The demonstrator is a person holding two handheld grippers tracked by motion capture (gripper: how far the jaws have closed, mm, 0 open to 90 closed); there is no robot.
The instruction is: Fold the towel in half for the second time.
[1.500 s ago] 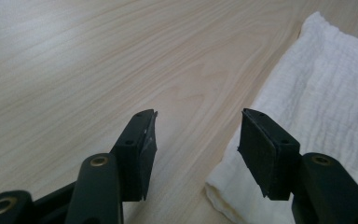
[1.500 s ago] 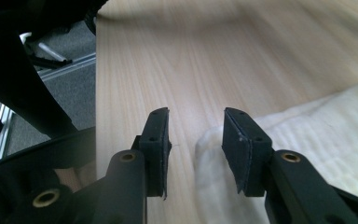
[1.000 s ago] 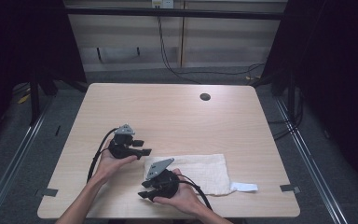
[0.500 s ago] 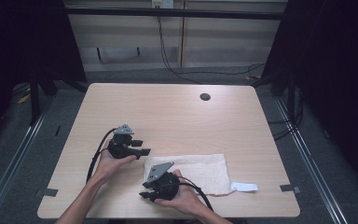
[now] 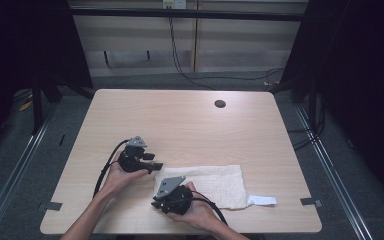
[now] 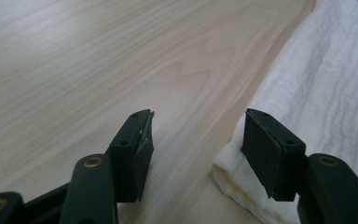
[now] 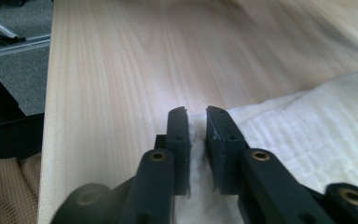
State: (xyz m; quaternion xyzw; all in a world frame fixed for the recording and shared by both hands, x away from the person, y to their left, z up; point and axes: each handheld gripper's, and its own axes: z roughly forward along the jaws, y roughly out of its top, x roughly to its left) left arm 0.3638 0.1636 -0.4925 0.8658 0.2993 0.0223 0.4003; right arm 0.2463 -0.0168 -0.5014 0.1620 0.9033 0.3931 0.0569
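A white cloth (image 5: 215,182) lies flat near the table's front edge. My right gripper (image 5: 155,202) is at its near left corner. In the right gripper view its jaws (image 7: 196,126) have just been closing and now pinch the cloth's (image 7: 307,135) edge between the pads. My left gripper (image 5: 156,161) rests at the cloth's far left corner. In the left gripper view it (image 6: 196,140) stands open, with bare wood between the pads and the cloth's (image 6: 326,93) folded corner just under the right pad, not gripped.
The light wooden table (image 5: 180,120) has a round cable hole (image 5: 220,104) at the back right. A white tag (image 5: 262,201) sticks out from the cloth's right end. Tape marks (image 5: 310,202) sit at the front corners. Cables hang behind the table.
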